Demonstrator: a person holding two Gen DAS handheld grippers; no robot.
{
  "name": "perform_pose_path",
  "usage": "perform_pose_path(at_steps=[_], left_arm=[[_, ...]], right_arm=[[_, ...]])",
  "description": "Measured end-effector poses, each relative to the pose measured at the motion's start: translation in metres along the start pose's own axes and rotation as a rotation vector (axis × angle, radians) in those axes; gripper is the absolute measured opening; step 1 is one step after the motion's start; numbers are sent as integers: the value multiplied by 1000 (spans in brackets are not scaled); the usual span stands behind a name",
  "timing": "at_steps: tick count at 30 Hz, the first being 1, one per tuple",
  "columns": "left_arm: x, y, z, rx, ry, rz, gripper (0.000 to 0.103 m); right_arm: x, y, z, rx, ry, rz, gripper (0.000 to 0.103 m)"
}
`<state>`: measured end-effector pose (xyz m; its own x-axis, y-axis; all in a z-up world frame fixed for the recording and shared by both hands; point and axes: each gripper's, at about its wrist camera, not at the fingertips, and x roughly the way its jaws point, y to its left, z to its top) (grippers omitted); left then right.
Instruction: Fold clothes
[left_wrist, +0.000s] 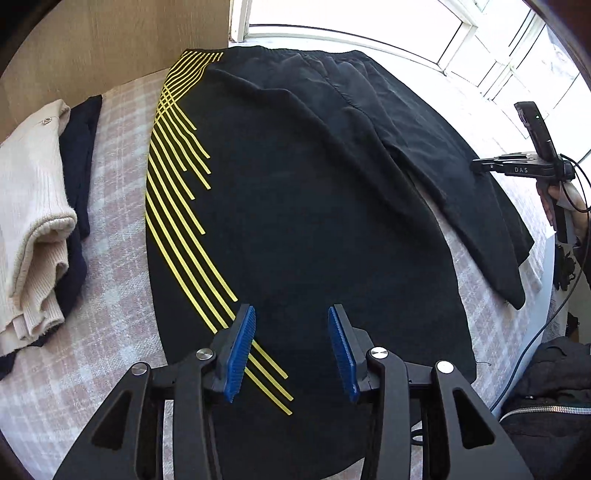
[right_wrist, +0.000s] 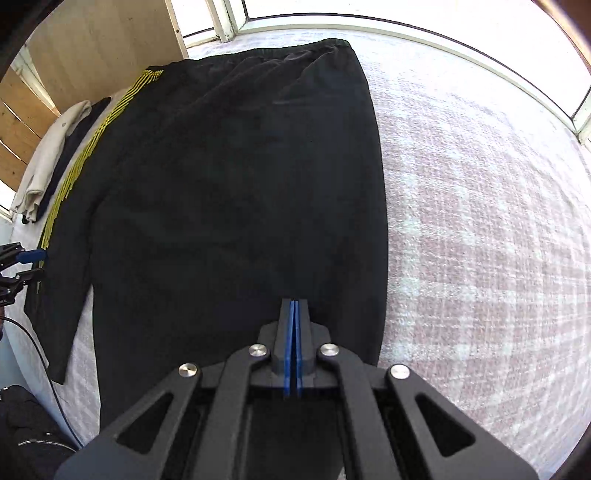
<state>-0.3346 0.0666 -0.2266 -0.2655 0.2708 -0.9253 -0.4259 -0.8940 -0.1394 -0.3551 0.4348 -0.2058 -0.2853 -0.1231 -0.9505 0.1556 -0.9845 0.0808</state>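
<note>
Black trousers with yellow stripes (left_wrist: 295, 206) lie spread on a checked pink-and-white cloth (left_wrist: 110, 288), waistband far, legs toward me. My left gripper (left_wrist: 291, 314) is open, hovering over the near part of the striped leg. My right gripper (right_wrist: 294, 304) has its blue pads pressed together over the other trouser leg (right_wrist: 240, 184); whether fabric is pinched between them I cannot tell. The right gripper also shows in the left wrist view (left_wrist: 517, 166), at the edge of the right leg. The left gripper's blue pad shows at the left edge of the right wrist view (right_wrist: 31, 256).
A folded cream sweater (left_wrist: 33, 221) on a dark navy garment (left_wrist: 79, 192) sits at the left of the surface. A wooden panel (left_wrist: 110, 40) and bright window (left_wrist: 369, 22) stand behind. A black bag with a zipper (left_wrist: 546, 406) and cables lie off the right edge.
</note>
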Motion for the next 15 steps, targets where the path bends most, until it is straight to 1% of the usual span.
perform_pose_path(at_steps=[1, 2, 5, 9, 11, 13, 15], left_arm=[[-3, 1, -2, -1, 2, 26, 40], [-7, 1, -6, -7, -4, 27, 40], [-28, -9, -12, -3, -40, -8, 40], [-55, -56, -14, 104, -89, -64, 40], [-61, -84, -16, 155, -102, -108, 40], [-58, -109, -15, 185, -110, -147, 43], [-52, -131, -16, 204, -113, -164, 44]], right_arm=[[-2, 1, -1, 0, 6, -36, 0], [-4, 2, -2, 2, 11, -67, 3], [-25, 5, -15, 55, -23, 45, 3], [-53, 9, -33, 125, -67, 192, 4], [-52, 4, -50, 122, -39, 176, 4], [-47, 6, -67, 103, -8, 162, 4], [-44, 6, -81, 85, 9, 207, 4]])
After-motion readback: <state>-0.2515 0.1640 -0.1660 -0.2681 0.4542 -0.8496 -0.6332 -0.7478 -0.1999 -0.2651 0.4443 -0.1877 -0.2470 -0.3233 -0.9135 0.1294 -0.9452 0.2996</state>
